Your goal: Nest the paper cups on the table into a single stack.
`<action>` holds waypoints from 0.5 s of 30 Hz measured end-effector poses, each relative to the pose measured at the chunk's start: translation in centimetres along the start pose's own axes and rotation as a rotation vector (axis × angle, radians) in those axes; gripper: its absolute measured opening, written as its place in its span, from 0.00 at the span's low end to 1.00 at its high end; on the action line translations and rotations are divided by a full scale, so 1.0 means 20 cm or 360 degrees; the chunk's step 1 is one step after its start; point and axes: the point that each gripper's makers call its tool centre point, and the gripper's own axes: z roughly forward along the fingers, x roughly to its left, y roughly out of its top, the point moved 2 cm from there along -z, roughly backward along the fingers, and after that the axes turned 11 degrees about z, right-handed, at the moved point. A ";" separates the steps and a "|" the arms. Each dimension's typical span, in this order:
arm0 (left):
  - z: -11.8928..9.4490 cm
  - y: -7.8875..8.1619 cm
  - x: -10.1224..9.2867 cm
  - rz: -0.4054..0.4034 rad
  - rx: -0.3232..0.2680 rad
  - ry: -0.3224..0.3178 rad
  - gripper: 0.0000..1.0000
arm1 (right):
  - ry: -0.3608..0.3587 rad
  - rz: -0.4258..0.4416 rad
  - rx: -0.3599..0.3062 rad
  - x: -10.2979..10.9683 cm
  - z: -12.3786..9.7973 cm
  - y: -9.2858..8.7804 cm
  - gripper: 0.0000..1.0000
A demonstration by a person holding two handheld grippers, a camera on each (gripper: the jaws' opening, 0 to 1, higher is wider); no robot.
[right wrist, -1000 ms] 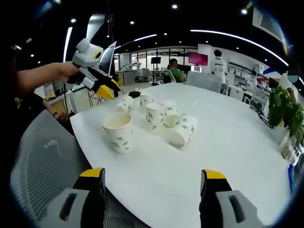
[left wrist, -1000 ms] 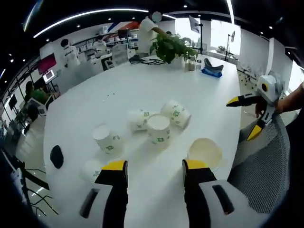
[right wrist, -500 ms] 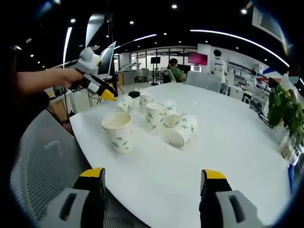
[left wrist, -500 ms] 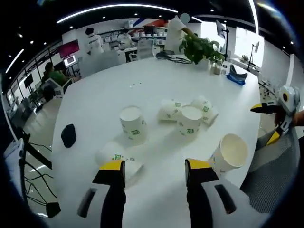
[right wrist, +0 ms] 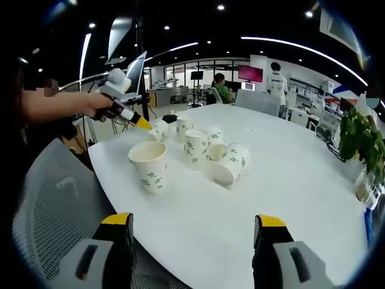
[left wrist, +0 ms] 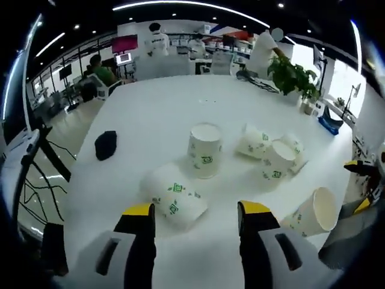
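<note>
Left gripper view, left to right: dark object [left wrist: 106,144] at centre left on white table [left wrist: 150,108]; toppled cup [left wrist: 174,203] at lower centre, just beyond left tongs [left wrist: 197,218], jaws spread wide, nothing gripped; upright cup [left wrist: 204,149] at centre; cluster of lying cups [left wrist: 272,154] at centre right; tilted cup [left wrist: 313,214] at lower right near table edge. Right gripper view, left to right: left tongs [right wrist: 129,114] held out at upper left over far cups; open-mouthed cup [right wrist: 148,166] at centre left; upright cup [right wrist: 196,147] and lying cups [right wrist: 231,164] at centre; right tongs [right wrist: 195,224] at bottom, jaws wide apart, empty, well short of any cup. No nesting yet. Risks, as judgement: thin paper walls likely to crush under hard squeeze; toppled cup liable to roll if nudged by one jaw; lower-right cup liable to drop off table edge if bumped.
</note>
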 end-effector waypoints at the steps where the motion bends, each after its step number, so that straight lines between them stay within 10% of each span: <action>1: -0.01 0.00 -0.01 -0.0030 0.0008 0.0003 0.53 | 0.0000 0.0000 0.0001 0.00 0.00 0.00 0.83; 15: 0.07 -0.07 -0.01 -0.0409 0.0029 0.0026 0.47 | 0.0004 0.0002 0.0007 0.01 0.00 0.00 0.83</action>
